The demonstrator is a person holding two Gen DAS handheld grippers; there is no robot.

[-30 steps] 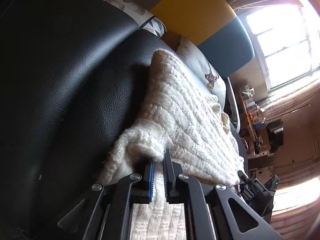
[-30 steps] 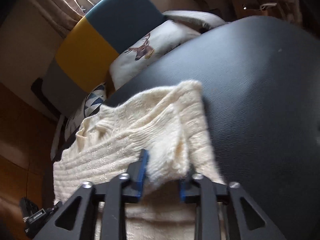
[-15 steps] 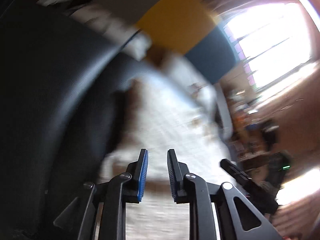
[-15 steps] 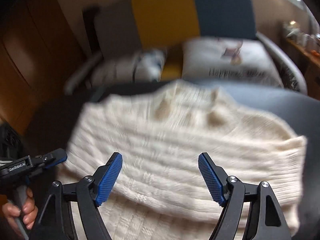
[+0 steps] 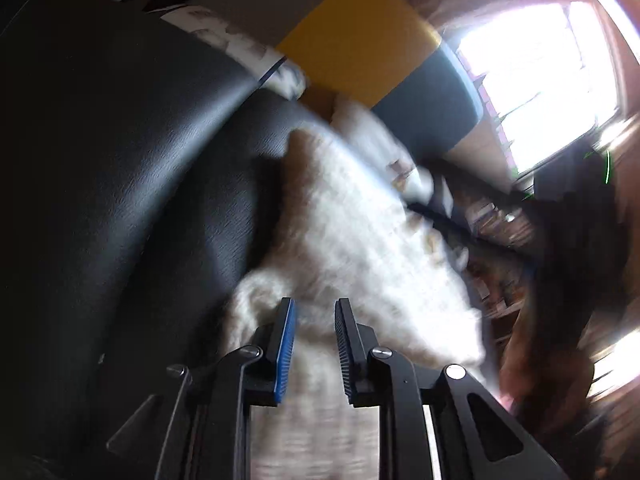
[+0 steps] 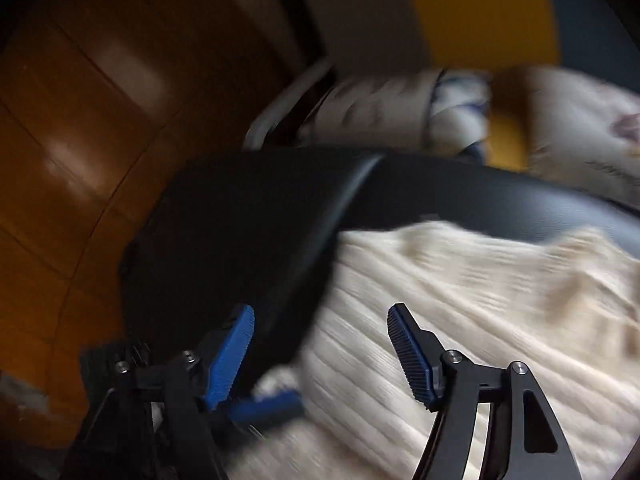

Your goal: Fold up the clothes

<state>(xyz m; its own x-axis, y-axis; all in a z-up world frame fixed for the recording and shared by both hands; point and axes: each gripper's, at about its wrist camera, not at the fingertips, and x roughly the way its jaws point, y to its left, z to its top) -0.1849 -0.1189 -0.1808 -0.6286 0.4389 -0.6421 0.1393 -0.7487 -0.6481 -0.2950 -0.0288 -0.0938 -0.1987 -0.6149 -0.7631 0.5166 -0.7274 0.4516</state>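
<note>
Left wrist view: the left gripper [image 5: 314,344] has its fingers a little apart, empty; a second ago they pinched the cream sweater [image 5: 360,248], which lies ahead of them on the black surface [image 5: 120,160]. Right wrist view: the right gripper [image 6: 322,356] is spread wide, having released the sweater [image 6: 480,312], now under its right finger.

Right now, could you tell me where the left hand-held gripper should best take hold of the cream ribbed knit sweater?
Probably the bunched corner of the cream ribbed knit sweater, just ahead of the open left hand-held gripper. It stands up off the black leather seat, so come straight forward, low along the seat.
</note>
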